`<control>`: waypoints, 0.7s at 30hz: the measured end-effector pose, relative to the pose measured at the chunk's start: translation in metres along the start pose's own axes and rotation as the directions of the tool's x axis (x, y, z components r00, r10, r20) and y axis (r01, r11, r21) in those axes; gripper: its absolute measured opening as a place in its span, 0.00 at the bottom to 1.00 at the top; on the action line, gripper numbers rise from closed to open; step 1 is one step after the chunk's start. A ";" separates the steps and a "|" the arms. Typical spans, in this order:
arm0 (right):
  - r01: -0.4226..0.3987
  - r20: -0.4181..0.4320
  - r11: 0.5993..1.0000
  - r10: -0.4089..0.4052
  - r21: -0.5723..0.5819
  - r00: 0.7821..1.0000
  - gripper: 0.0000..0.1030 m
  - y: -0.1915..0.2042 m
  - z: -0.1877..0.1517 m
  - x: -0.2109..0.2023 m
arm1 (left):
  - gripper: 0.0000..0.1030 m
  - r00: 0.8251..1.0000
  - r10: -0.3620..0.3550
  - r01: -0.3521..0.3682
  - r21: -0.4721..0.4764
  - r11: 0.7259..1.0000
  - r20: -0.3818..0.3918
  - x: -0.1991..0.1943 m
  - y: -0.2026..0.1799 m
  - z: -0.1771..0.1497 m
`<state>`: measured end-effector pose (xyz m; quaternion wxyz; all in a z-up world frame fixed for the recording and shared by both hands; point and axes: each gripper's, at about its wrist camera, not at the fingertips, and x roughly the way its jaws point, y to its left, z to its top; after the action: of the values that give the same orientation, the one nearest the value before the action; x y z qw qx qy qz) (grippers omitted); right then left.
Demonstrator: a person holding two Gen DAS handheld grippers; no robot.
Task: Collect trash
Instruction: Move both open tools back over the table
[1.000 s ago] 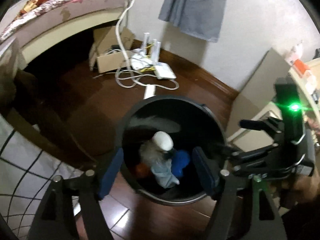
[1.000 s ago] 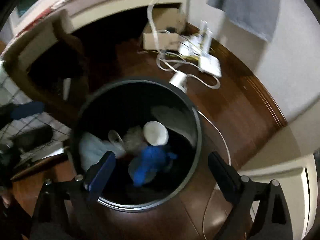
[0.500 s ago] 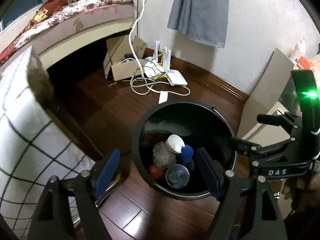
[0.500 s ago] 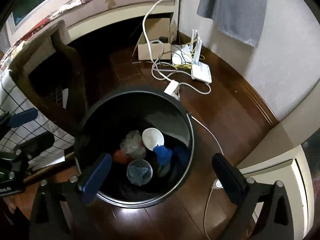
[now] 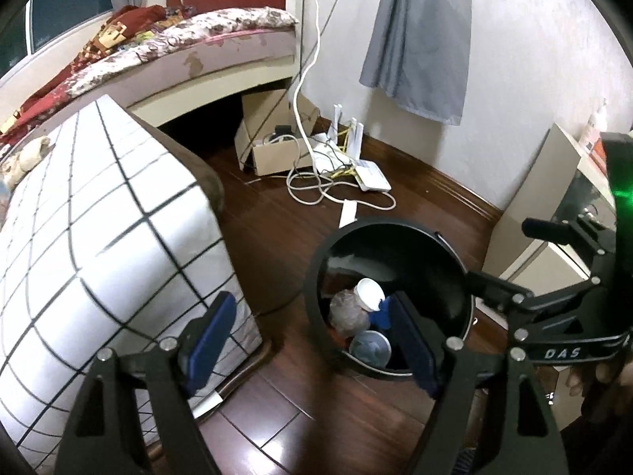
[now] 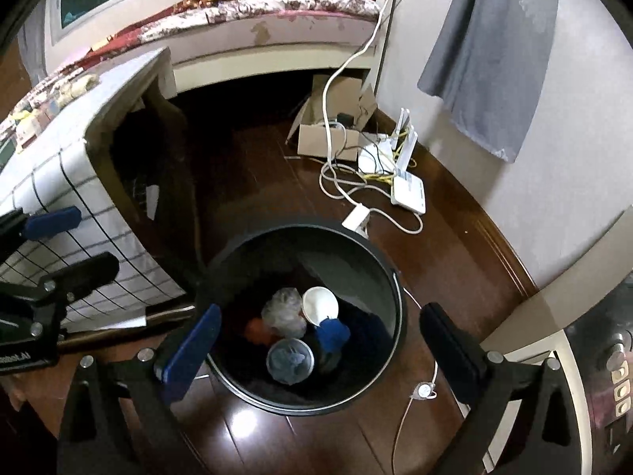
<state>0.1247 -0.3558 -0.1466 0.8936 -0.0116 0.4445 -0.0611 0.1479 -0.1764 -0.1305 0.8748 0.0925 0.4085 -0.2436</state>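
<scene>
Trash lies at the bottom of the black bin [image 6: 304, 316]: a white cup [image 6: 320, 305], a crumpled clear plastic piece [image 6: 284, 312], a blue item [image 6: 332, 334], something orange [image 6: 256, 330] and a round clear lid [image 6: 289, 360]. The right wrist view looks almost straight down into the bin; the left wrist view sees it from the side, with the right gripper [image 5: 554, 277] reaching across near its rim. Both the left gripper [image 5: 312, 348] and the right gripper have their jaws spread wide, grasping nothing. Only the left view shows most of the checked cloth [image 5: 99, 237] over the table. The bin stands on a dark wooden floor [image 6: 245, 174], near a cardboard box [image 6: 328, 138], white cables [image 6: 356, 194] and a router [image 6: 407, 194]. A bed [image 6: 277, 23] runs along the back, and a grey cloth [image 6: 490, 55] hangs on the wall.
</scene>
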 end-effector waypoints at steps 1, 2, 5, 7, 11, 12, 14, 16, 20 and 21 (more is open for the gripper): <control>0.001 0.007 1.000 -0.001 0.003 1.000 0.99 0.001 0.000 -0.003 | 0.78 1.000 0.000 0.000 -0.002 1.000 0.004 -0.003 0.001 -0.001; 0.001 0.016 1.000 -0.001 0.008 1.000 0.99 0.003 0.000 -0.008 | 0.78 1.000 0.003 -0.003 -0.004 1.000 0.008 -0.005 0.001 -0.002; -0.002 0.038 1.000 0.002 0.021 0.999 0.99 0.004 -0.001 -0.018 | 0.78 1.000 0.014 -0.014 -0.007 1.000 0.023 -0.014 0.005 -0.004; 0.003 0.050 1.000 -0.004 0.021 0.999 0.99 0.006 -0.001 -0.024 | 0.78 0.999 0.032 -0.032 -0.003 0.999 0.020 -0.017 0.007 -0.005; -0.014 0.075 0.999 0.011 0.038 0.997 0.99 0.011 0.002 -0.032 | 0.78 0.998 0.047 -0.047 -0.016 0.999 0.028 -0.026 0.014 -0.007; -0.020 0.082 0.999 0.017 0.038 0.996 0.99 0.013 0.003 -0.033 | 0.78 0.998 0.051 -0.050 -0.026 0.998 0.035 -0.031 0.018 -0.007; -0.028 0.092 0.999 0.025 0.028 0.995 0.99 0.018 0.007 -0.035 | 0.78 0.997 0.060 -0.059 -0.039 0.998 0.046 -0.036 0.022 -0.006; -0.039 0.101 0.999 0.037 0.019 0.994 0.99 0.025 0.010 -0.035 | 0.78 0.996 0.069 -0.066 -0.049 0.997 0.059 -0.042 0.026 -0.005; -0.060 0.122 0.998 0.060 0.001 0.991 0.99 0.040 0.020 -0.037 | 0.78 0.991 0.101 -0.095 -0.074 0.993 0.089 -0.054 0.038 -0.003; -0.070 0.128 0.998 0.070 -0.004 0.989 0.99 0.044 0.023 -0.038 | 0.78 0.989 0.111 -0.103 -0.085 0.991 0.095 -0.057 0.043 -0.003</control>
<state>0.1244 -0.3080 -0.1062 0.9219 0.0002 0.3862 -0.0291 0.1359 -0.1185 -0.0910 0.9089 0.0668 0.3682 -0.1840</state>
